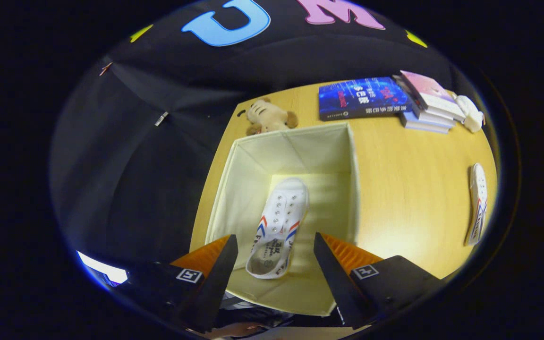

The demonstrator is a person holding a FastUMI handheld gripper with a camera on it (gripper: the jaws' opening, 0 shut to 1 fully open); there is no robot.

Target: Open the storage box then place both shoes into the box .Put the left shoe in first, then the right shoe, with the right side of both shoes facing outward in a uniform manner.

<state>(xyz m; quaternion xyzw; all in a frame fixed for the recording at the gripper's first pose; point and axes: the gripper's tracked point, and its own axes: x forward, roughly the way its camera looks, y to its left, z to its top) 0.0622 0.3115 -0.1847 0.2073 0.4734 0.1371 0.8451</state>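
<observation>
Since one white canvas shoe (279, 222) already lies on the floor of the open storage box (241, 189), toe pointing away from you and heel near the fingers, the one you have to think about is the second shoe (477, 205), lying on the table (409, 189) well to the right of the box. Expect it to be light and soft: canvas upper that gives under pressure, with a rubber sole as the only stiff part. Squeezing across the toe would likely just crumple the cloth, so I would take it at the heel collar or across the sole and upper edge near the opening, where the fingers get something firm. It seems to lie on its side, though at that far rim of the view I cannot tell which side faces up.

Your hand-held gripper (276, 257) is spread wide and holds nothing, its fingers hanging over the near wall of the box with the placed shoe's heel between them. Beyond the box sit a plush toy (268, 118) and a stack of books (390, 101), all clear of your path to the right.
</observation>
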